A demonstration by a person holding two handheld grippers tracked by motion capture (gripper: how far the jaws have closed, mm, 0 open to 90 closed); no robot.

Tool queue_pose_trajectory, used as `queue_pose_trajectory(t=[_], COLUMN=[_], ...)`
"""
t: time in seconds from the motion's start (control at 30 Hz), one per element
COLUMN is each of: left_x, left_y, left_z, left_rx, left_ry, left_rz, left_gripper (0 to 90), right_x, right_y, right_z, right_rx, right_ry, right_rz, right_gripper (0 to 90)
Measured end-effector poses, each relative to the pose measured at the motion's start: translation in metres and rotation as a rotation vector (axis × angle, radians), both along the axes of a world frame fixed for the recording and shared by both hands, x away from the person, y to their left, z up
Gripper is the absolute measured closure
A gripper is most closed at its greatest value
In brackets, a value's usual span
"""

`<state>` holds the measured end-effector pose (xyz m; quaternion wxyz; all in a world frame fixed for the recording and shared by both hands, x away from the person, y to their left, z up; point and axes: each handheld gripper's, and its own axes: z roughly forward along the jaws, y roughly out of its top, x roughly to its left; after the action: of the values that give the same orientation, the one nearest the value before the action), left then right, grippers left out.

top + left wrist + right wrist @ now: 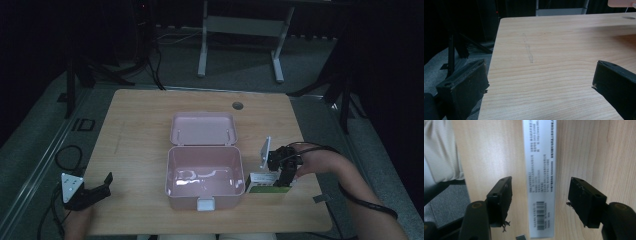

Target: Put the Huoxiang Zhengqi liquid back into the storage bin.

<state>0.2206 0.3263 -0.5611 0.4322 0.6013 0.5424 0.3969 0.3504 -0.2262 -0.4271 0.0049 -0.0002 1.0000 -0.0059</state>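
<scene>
Right gripper [283,181] points down over a small white and green box [264,183], which lies on the table [135,125] just beside the right wall of an open pink container [204,176]. Its 2 jaws straddle the box [541,180] with a gap on each side, not pressing it. Left gripper [97,187] rests at the table's near left edge, jaws spread over bare wood.

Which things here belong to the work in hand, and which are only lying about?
In the work:
- right gripper, jaws open astride the small carton
- small carton
- open pink box, beside the carton

Lying about:
- left gripper, open, over bare table
- desk frame behind
</scene>
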Motion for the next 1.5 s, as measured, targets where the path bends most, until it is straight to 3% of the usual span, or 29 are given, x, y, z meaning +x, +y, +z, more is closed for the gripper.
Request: queue_pose_trajectory(t=[0.43, 0.6, 0.77, 0.97, 1.5], left_x=[0.000, 0.000, 0.000, 0.000, 0.000], left_y=[0.000, 0.000, 0.000, 0.000, 0.000], left_z=[0.000, 0.000, 0.000, 0.000, 0.000], left_rx=[-0.002, -0.001, -0.001, -0.001, -0.001], left_ry=[0.002, -0.002, -0.002, 0.000, -0.002], left_rz=[-0.002, -0.005, -0.006, -0.005, -0.003], left_gripper=[0.4, 0.4, 0.4, 0.4, 0.4], right_x=[0.004, 0.003, 0.003, 0.003, -0.007], right_y=[0.006, 0.006, 0.007, 0.003, 0.005], right_z=[-0.022, -0.025, -0.024, -0.015, 0.031], right_rx=[-0.028, -0.040, -0.055, -0.052, -0.070], right_ry=[0.038, 0.036, 0.035, 0.052, 0.028], right_rz=[0.000, -0.002, -0.001, -0.024, -0.042], right_gripper=[48.2, 60.0, 61.9, 62.1, 62.2])
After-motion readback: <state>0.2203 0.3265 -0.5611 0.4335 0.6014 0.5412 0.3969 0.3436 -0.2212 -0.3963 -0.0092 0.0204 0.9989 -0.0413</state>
